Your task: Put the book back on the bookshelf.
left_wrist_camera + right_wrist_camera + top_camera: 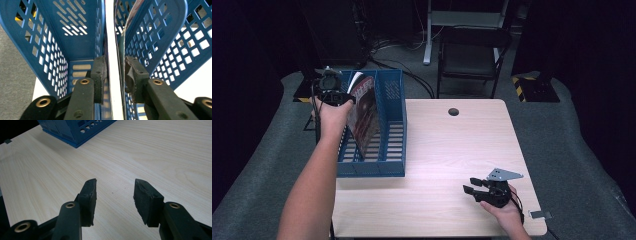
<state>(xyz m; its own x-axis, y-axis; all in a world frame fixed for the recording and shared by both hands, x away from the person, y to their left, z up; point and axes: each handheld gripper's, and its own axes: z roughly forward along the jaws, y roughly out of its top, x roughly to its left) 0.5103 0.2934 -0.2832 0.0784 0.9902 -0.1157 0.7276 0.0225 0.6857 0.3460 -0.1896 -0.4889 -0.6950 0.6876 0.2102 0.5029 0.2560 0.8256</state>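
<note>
A magazine with a red cover stands on edge in the middle slot of the blue file rack at the table's left side. My left gripper reaches over the rack's left wall at the magazine's top edge. In the left gripper view the magazine's white edge runs between the two pads of the left gripper, which sit close beside it without pressing; the rack's walls rise on both sides. My right gripper rests near the table's front right, open and empty over bare wood.
The rack's corner lies far ahead of the right gripper. A dark round hole sits at the table's far edge. A black chair stands behind the table. A small metal clip sits at the front right edge.
</note>
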